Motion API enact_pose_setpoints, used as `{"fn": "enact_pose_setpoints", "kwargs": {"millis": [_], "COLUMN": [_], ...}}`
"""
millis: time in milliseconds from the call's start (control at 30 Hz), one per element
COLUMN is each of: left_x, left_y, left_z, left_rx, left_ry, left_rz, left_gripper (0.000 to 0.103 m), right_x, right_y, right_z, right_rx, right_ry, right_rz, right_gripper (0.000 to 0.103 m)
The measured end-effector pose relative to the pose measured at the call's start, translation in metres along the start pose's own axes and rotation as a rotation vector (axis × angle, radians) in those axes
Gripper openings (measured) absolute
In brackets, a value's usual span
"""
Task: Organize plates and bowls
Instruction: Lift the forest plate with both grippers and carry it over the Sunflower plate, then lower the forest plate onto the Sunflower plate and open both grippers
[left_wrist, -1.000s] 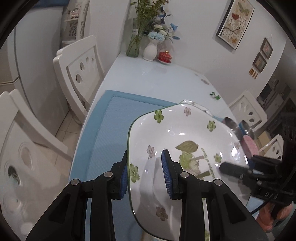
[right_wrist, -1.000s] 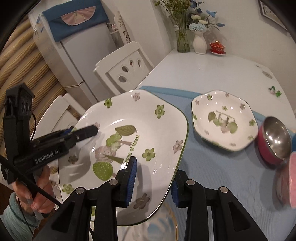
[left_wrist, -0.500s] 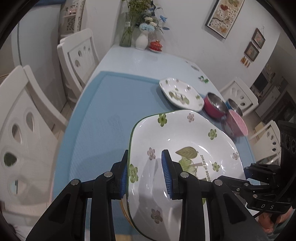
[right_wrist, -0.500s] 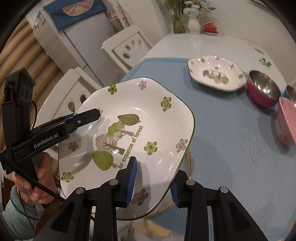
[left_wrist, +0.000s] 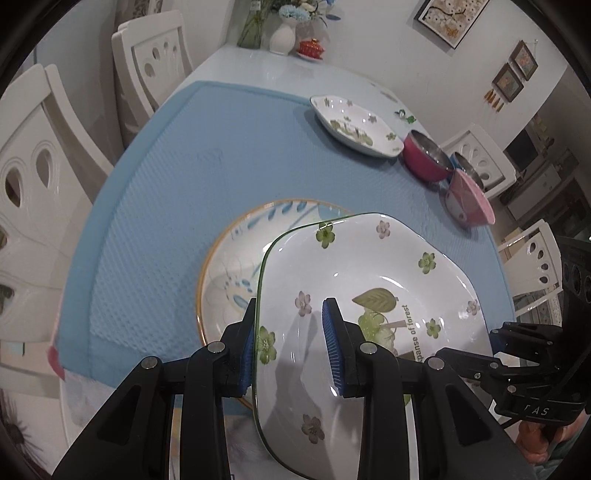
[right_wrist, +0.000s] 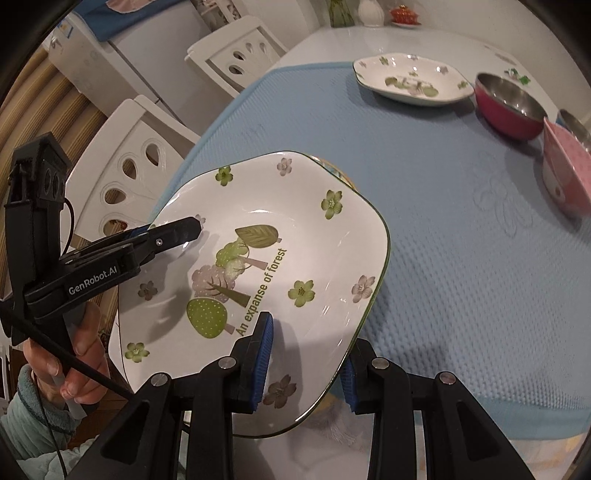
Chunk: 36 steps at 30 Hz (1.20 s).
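A large white square plate with green flowers and a forest print (left_wrist: 369, 288) (right_wrist: 266, 258) hangs tilted above the blue mat. My left gripper (left_wrist: 290, 350) is shut on its left rim, and my right gripper (right_wrist: 306, 365) is shut on its right rim. Under it lies a round plate with blue leaf marks and an orange rim (left_wrist: 236, 258), mostly hidden; only a sliver of that round plate (right_wrist: 334, 170) shows in the right wrist view. Farther back lie a smaller flowered plate (left_wrist: 354, 125) (right_wrist: 410, 79), a red steel-lined bowl (left_wrist: 424, 158) (right_wrist: 509, 105) and a pink bowl (left_wrist: 467, 201) (right_wrist: 567, 173).
A blue mat (left_wrist: 184, 162) covers the near half of the white table (left_wrist: 266, 70). White chairs (left_wrist: 151, 55) stand along the left side, with more on the right. Vases and a red lidded pot (left_wrist: 310, 48) stand at the far end. A person's hand (right_wrist: 77, 354) holds the left gripper.
Both grippers carried the flowered plate back toward the near table edge and lower. The round plate beneath came into view, and the smaller plate and bowls now lie farther away.
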<state>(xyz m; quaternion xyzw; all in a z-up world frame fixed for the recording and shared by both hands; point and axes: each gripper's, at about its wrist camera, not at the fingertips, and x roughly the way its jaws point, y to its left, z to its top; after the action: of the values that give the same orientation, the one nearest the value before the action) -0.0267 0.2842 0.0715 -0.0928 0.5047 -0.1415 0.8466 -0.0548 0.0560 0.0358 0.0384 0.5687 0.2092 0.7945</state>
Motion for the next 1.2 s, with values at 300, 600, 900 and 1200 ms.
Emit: {"fn": "enact_pose_setpoints", "kwargs": {"millis": [300,600,900,1200], "left_x": [0.014,0.023,0.03,0.023], "left_y": [0.004,0.012,0.013,0.017], "left_z": [-0.012,-0.012,-0.005,0.012], "left_rx": [-0.028,-0.049,-0.056,-0.038], "left_ry": [0.048,0.059,0.072,0.029], "left_rz": [0.016,0.031,0.053,0.075], "left_gripper": [0.028,0.028,0.028,0.028], "right_x": [0.018,0.026,0.034,0.041], "right_y": [-0.005,-0.003,-0.005,-0.004], "right_z": [-0.009,-0.004,0.004,0.012], "right_rx": [0.036,0.058,0.086,0.077], "right_ry": [0.056,0.066,0.092,0.102], "right_rz": [0.001,0.004,-0.025,-0.055], "right_gripper": [0.032,0.032,0.033,0.033]}}
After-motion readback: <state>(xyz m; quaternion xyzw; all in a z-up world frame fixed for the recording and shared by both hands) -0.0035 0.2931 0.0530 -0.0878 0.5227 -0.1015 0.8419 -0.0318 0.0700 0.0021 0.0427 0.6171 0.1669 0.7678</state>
